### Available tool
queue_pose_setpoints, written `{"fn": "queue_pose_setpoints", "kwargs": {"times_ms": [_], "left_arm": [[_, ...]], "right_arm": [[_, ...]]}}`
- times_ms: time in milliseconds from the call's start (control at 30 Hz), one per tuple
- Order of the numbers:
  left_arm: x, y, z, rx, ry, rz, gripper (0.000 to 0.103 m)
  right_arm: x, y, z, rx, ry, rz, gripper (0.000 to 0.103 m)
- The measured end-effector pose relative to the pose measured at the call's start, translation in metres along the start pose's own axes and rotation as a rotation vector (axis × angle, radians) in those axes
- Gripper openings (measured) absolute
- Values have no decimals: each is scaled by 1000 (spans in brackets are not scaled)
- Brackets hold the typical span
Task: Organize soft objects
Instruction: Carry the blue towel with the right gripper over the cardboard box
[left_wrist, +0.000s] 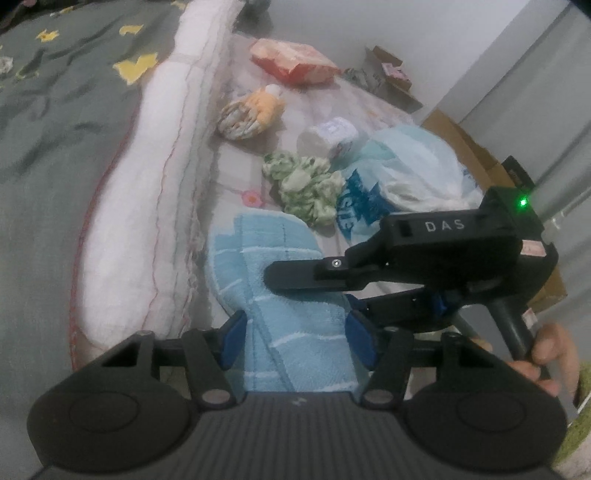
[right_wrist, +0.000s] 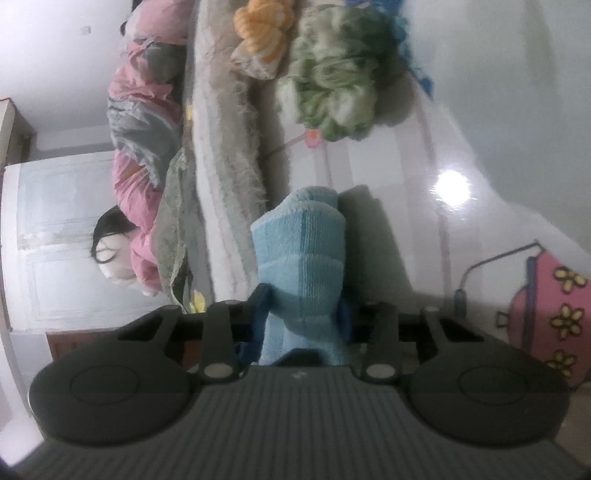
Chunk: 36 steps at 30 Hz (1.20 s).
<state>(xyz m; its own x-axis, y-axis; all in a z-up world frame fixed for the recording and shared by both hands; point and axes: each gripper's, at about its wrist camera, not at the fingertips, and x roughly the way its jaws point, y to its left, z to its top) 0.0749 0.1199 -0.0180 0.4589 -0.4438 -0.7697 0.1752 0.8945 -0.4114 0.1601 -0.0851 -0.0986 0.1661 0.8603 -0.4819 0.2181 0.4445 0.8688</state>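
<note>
A light blue striped towel lies lengthwise on the bed sheet. My left gripper is shut on its near end, blue pads on both sides. My right gripper reaches in from the right and grips the same towel; in the right wrist view the gripper is shut on the folded towel. A green and white crumpled cloth lies beyond the towel, also in the right wrist view. An orange and white knitted item lies farther back, also in the right wrist view.
A white rolled blanket and a grey quilt lie left. A white and blue plastic bag, a white roll, a red packet and cardboard boxes sit right and behind. Pink bedding is piled by the wall.
</note>
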Motion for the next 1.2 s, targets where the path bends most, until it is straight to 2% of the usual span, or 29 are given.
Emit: {"fn": "queue_pose_setpoints", "kwargs": {"times_ms": [267,433,600,633,667,733,767,867,1067,1100,1133,1200], "left_arm": [[-38,-18,9,41,-100,-15,54],[-59,-44,19,88,-170,-20,54],[-63,-78,34,137,-225,-65,53],[-62,-87,37,148,-235,-83,54],[-60,-95,40,157,-241,-99,54],[-52,-114,46,182,-247,-134,54],[-47,-125,50,195,-248,-155,53],[-25,-157,60,238,-233,-216,54],[34,-234,71,339,-150,-340,54],[47,-248,73,354,-129,-361,54],[58,-259,73,362,-111,-376,54],[84,-284,75,382,-66,-410,55]], "right_arm": [[-18,39,-2,-122,-22,62,27],[-37,74,-6,-219,-52,90,26],[-76,100,-4,-305,-117,100,26],[-98,105,-4,-339,-156,95,26],[-98,105,-4,-339,-156,95,26],[-135,111,-2,-375,-228,79,26],[-135,111,-2,-375,-228,79,26],[-174,106,1,-386,-303,58,26],[-260,70,3,-339,-465,1,26],[-289,52,4,-306,-520,-26,26],[-289,52,4,-306,-520,-26,26],[-315,34,6,-268,-563,-56,26]]}}
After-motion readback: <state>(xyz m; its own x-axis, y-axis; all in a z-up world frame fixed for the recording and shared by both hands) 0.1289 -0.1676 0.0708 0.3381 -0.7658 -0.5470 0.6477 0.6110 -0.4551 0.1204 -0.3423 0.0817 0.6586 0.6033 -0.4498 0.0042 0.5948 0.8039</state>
